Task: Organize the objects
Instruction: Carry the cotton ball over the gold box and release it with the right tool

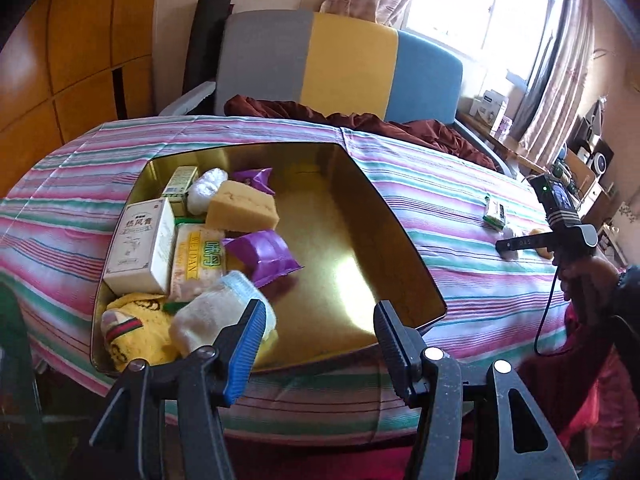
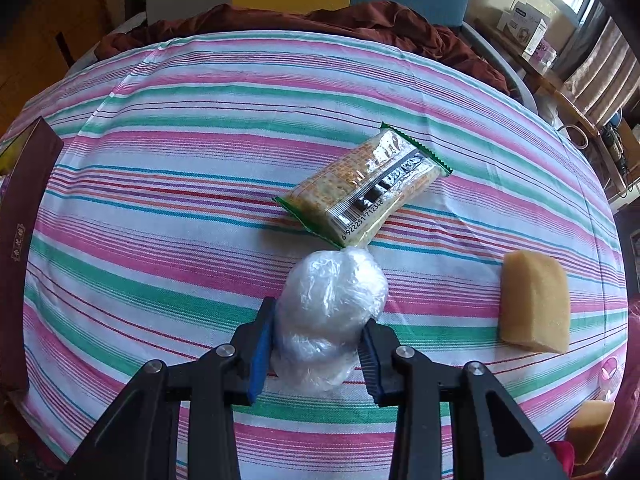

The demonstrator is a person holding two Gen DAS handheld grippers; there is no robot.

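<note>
Judging by the gold tin (image 1: 372, 216), it's maybe two-thirds done: its left half's packed, while the right hand-held gripper (image 2: 316, 354) squeezes a plastic-wrapped ball (image 2: 332, 300) on the worktop (image 2: 160, 240) right of the tin, cracker pack (image 2: 364, 188) and sponge (image 2: 534, 300) still out, left hand-held gripper (image 1: 320, 340) wide, empty.

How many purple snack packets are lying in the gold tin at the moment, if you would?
2. One purple packet lies toward the far end of the gold tin, behind the sponge; the other sits mid-tin. More may be buried beneath.
</note>
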